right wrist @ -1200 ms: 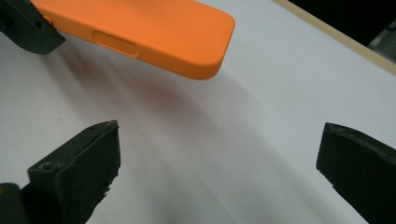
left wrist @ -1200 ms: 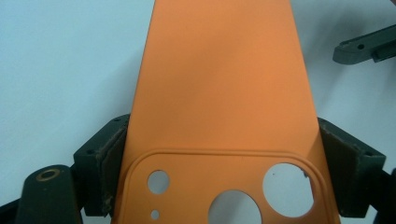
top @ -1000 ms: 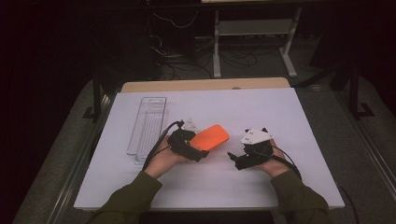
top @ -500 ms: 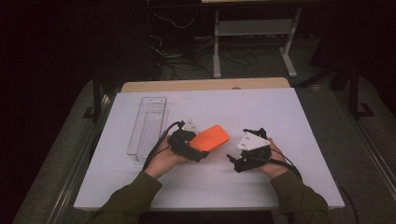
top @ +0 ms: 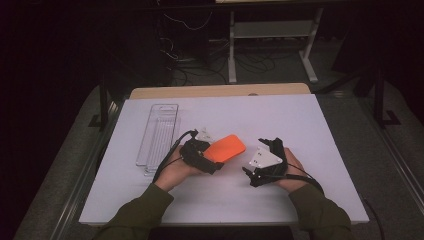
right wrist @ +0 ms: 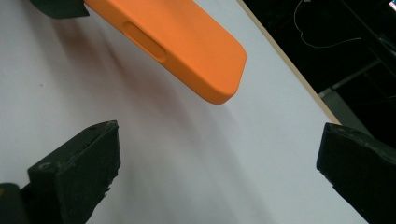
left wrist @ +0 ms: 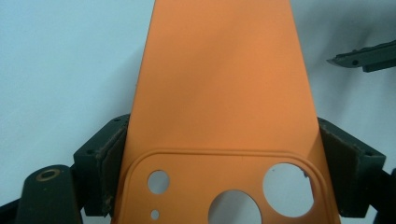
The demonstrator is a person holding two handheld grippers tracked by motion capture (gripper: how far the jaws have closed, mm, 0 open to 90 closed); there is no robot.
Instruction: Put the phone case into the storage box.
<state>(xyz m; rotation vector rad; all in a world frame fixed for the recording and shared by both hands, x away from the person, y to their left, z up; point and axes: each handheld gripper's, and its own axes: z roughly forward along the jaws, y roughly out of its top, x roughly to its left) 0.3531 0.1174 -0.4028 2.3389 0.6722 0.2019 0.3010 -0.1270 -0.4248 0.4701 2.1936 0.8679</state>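
Observation:
An orange phone case (top: 226, 148) with camera cut-outs is held just above the white table. My left gripper (top: 207, 159) is shut on it, with the pads (left wrist: 112, 158) pressing both long edges of the case (left wrist: 219, 107) near the camera end. My right gripper (top: 256, 162) is to the right of the case, a small gap away. In the right gripper view its jaws stand wide open (right wrist: 215, 177) with nothing between them. There the case's free end (right wrist: 187, 42) hangs ahead of them. One right jaw tip (left wrist: 369, 53) shows at the upper right of the left gripper view.
A clear plastic tray (top: 159, 132) lies on the white table (top: 310, 125) to the left of my left hand. A wooden strip (top: 215, 91) runs along the table's back edge. Beyond it are a dark floor, cables and a white stand (top: 270, 30).
My right gripper has edged slightly left toward the case. The left gripper and the case have stayed in place.

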